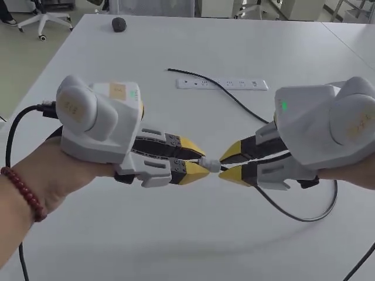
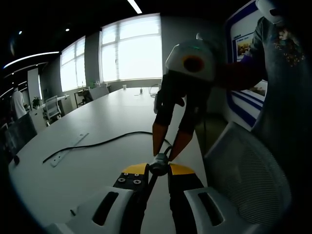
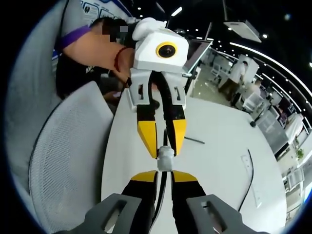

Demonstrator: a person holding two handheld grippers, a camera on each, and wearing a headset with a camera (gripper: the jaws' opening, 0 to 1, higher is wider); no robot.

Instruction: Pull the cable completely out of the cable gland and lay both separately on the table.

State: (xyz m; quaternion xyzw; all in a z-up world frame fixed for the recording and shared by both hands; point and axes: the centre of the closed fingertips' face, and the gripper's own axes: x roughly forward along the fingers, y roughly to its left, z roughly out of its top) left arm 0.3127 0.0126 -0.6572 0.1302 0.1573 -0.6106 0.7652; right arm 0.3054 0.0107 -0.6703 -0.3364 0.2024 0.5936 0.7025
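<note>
Jaws of the left gripper [image 1: 205, 165] are pressed onto the white cable gland [image 1: 211, 164], which sits between their yellow tips in the left gripper view [image 2: 158, 165]. Jaws of the right gripper [image 1: 224, 166] stand narrowly apart just beyond the gland's free end, with the cable running back between them. Whether they bite on it cannot be told.

Noted, by size:

- White table [image 1: 176, 246]: both grippers are held tip to tip above its near half, clear of the surface.
- Grey mesh chair back [image 3: 63, 161]: beside the table edge, behind the work.
- Person's left hand [image 1: 53, 175]: wrapped under the left gripper, with a red bead bracelet [image 1: 23, 193] at the wrist.
- White power strip [image 1: 222, 84]: flat on the table beyond the grippers, with a separate black lead [image 1: 243, 104] running across it.
- Black cable [image 1: 304, 220]: leaves the underside of the right gripper and loops over the table to the right. A short length bridges from the gland to the right jaws.
- Dark round object [image 1: 119, 24]: at the far end of the table, well apart.
- Gland: off the table, cable still seated in it.
</note>
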